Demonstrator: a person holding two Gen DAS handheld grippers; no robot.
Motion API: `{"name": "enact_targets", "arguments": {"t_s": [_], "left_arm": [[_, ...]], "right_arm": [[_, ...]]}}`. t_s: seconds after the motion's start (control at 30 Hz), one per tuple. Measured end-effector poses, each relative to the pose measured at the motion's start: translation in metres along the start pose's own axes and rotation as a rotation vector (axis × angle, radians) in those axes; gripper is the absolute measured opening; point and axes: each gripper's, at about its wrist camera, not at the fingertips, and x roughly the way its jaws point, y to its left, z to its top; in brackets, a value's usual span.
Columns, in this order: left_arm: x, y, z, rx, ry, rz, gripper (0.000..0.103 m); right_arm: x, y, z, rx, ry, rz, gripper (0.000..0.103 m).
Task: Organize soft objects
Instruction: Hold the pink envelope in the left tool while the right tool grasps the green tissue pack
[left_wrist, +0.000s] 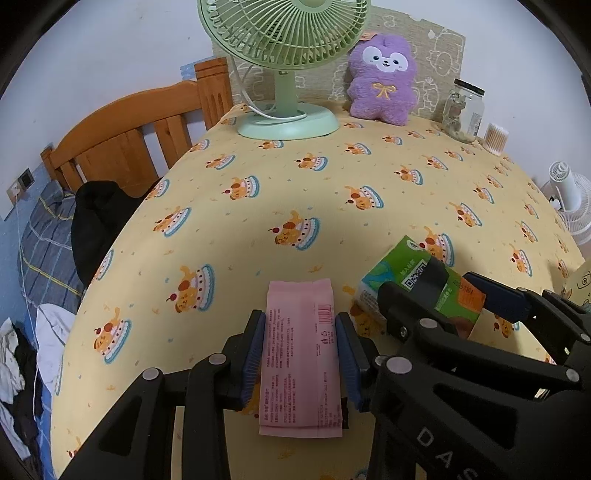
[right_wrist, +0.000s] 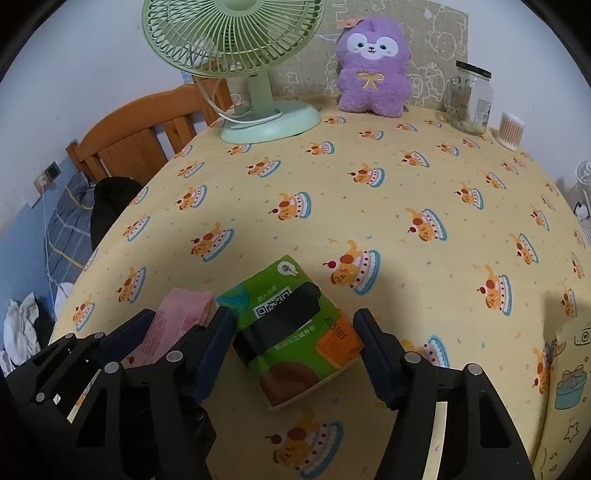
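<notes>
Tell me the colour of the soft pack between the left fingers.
Pale pink flat tissue pack with red print, clearest in the left wrist view.

open tablecloth (right_wrist: 369, 221) ahead, fan (right_wrist: 236, 44) behind

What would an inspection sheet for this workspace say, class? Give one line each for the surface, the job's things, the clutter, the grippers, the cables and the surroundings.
Surface: yellow cake-print tablecloth, flat.
Job's things: pink tissue pack lies between the left fingers; green tissue pack lies between the right fingers; purple plush toy stands upright at the back.
Clutter: green desk fan, glass jar, cotton swab tub.
Grippers: left hand-held gripper close around the pink pack, contact unclear; right hand-held gripper open, apart from the green pack.
Cables: white fan cord looped at the fan's base.
Surroundings: wooden bed frame, white floor fan.
</notes>
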Motion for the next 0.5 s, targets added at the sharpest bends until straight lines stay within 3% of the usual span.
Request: {"name": "enact_targets", "arguments": {"t_s": [0.5], "left_arm": [[-0.005,-0.012,-0.005,0.007,-0.002,-0.036,0.039]], "right_arm": [[-0.017,-0.011,-0.008,0.01,-0.024,-0.06,0.052]]}}
